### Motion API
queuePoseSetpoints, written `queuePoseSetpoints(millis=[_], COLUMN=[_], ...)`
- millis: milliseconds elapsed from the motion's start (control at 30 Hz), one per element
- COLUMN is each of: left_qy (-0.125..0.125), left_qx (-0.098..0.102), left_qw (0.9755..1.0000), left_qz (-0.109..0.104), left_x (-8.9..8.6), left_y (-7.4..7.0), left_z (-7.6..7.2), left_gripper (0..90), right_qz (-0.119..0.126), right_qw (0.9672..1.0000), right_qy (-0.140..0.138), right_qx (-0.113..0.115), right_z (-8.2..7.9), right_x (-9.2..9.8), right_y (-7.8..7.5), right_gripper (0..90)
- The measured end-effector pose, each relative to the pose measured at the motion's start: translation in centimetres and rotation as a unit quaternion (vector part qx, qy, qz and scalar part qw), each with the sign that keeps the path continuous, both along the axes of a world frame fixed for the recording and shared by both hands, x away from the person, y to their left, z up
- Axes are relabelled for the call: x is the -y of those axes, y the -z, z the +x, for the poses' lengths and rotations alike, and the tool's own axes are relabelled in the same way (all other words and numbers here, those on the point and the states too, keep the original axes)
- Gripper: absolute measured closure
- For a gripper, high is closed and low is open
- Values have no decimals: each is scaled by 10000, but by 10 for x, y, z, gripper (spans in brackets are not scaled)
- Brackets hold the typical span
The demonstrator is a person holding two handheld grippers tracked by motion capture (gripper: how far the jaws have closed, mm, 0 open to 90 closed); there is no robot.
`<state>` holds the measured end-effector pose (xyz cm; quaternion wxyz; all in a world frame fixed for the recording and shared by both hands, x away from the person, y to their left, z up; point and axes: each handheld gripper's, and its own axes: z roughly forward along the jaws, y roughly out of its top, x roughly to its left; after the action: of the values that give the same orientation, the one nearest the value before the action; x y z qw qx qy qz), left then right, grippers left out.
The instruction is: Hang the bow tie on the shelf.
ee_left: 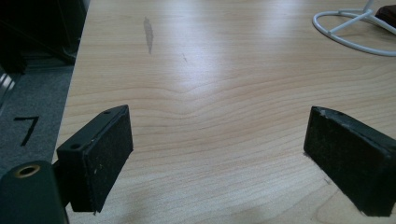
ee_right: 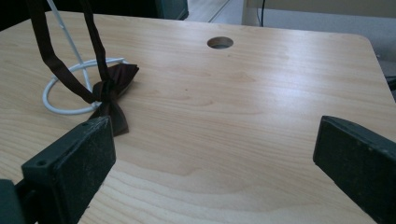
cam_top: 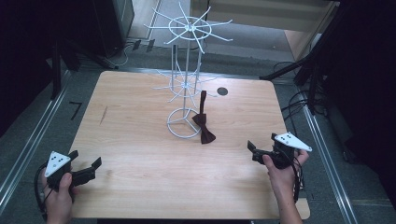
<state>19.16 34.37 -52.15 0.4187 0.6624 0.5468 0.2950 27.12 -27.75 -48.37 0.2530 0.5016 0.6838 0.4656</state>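
Observation:
A white wire rack stands mid-table on a ring base, with spokes at two heights. A dark brown bow tie hangs by its strap from a lower spoke, and its bow rests on the wood beside the ring. My left gripper is open and empty near the front left corner, far from the tie. My right gripper is open and empty at the right, a short way from the bow. In the right gripper view the bow tie lies ahead to the left of my open right gripper.
The wooden table has a round hole behind the tie and a dark scuff at the left. The left gripper looks over bare wood towards the ring base. Cables and dark stands surround the table.

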Motion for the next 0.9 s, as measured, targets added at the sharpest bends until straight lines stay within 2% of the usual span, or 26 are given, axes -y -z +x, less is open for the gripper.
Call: queuePoseSetpoints(millis=[400,900], left_qy=[-11,-18], left_qx=[2,0], left_qw=[10000,10000], left_qz=[1,15], left_x=[0,0], left_y=[0,0], left_z=[0,0], left_gripper=[88,88], right_qz=[-33,-39], right_qw=[9998,9984], right_qy=[169,517], right_qx=[-95,-222], right_z=[-14,-30], right_x=[21,52], right_y=[14,28], right_gripper=[0,0])
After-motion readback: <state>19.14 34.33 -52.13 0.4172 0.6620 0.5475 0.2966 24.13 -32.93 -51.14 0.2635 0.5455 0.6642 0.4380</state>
